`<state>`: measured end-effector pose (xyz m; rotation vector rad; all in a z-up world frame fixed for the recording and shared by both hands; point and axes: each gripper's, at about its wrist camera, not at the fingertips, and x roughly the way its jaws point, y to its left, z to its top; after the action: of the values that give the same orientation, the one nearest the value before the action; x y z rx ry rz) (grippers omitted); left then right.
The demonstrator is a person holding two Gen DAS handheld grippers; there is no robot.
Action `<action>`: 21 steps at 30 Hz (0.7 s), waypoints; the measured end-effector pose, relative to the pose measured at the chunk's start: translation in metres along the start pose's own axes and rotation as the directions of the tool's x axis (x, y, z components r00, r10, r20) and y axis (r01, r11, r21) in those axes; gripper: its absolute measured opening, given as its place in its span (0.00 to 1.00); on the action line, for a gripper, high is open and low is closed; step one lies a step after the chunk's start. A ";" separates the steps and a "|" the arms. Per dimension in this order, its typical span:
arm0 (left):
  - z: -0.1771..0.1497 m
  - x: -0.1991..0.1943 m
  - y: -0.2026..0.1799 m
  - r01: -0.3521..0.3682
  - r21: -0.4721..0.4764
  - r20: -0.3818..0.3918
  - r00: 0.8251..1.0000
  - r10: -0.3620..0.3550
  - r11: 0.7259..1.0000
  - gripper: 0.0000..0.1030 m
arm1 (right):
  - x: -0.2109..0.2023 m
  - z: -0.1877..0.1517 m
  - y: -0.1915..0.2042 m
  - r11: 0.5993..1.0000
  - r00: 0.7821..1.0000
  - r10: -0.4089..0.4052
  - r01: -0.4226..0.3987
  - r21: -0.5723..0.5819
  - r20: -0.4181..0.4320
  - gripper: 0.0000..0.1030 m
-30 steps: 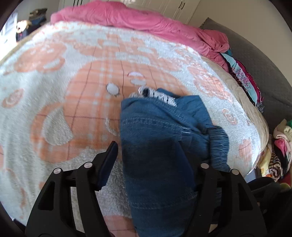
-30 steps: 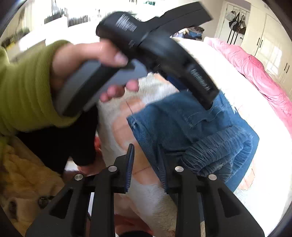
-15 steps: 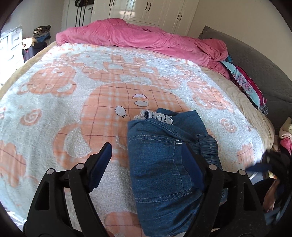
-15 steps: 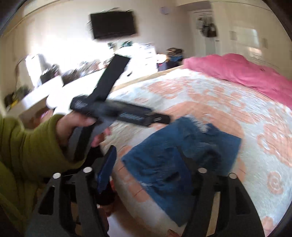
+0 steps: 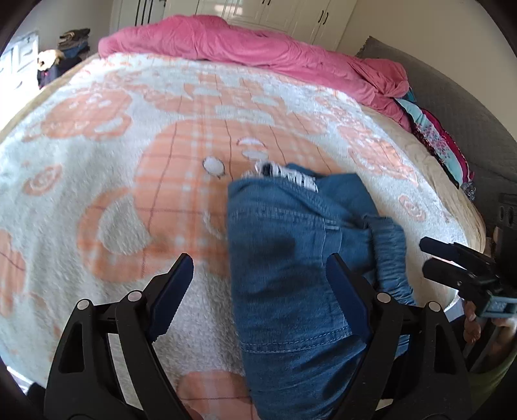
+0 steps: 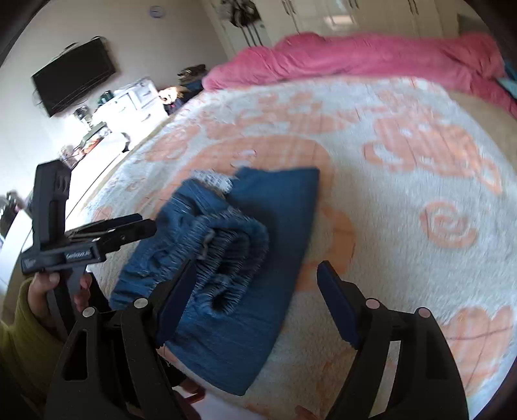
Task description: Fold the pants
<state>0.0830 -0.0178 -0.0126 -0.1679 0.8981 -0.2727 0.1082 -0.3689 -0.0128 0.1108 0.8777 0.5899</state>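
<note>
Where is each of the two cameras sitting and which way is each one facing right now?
Left wrist: sits on the left gripper, looking down across the bed at the folded jeans; own opening jaws show, nothing gripped.
Right wrist: sits on the right gripper, facing the jeans from the other side; own opening jaws, the left hand and a green sleeve show.
Shared: jeans, patterned blanket, pink duvet.

A home bedroom, wide bed under a white-and-peach fleece blanket (image 5: 97,181) ahead of the claws, pink duvet (image 5: 258,48) bunched at its far edge, white wardrobe doors (image 5: 323,19) beyond, wall-mounted television (image 6: 74,77) and cluttered white dresser (image 6: 129,97) off left.
</note>
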 end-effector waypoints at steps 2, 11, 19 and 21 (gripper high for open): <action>-0.003 0.005 0.001 0.010 -0.007 -0.015 1.000 -0.010 1.000 0.75 | 0.006 -0.004 -0.003 1.000 1.000 0.005 -0.005 0.023 -0.018 0.74; -0.013 0.021 0.004 0.066 -0.038 -0.049 0.997 -0.067 0.997 0.75 | 0.031 -0.008 -0.017 0.992 0.994 0.039 -0.026 0.122 -0.099 0.74; -0.011 0.033 -0.003 0.091 -0.030 -0.039 0.995 -0.092 0.995 0.70 | 0.043 -0.002 -0.009 0.995 0.992 0.055 -0.044 0.092 -0.110 0.58; -0.011 0.037 -0.005 0.090 -0.031 -0.034 0.995 -0.091 0.995 0.60 | 0.048 -0.001 -0.005 0.996 0.992 0.050 -0.042 0.072 -0.113 0.46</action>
<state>0.0954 -0.0337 -0.0452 -0.2323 0.9315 -0.3480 0.1332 -0.3477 -0.0487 0.1623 1.0097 0.6138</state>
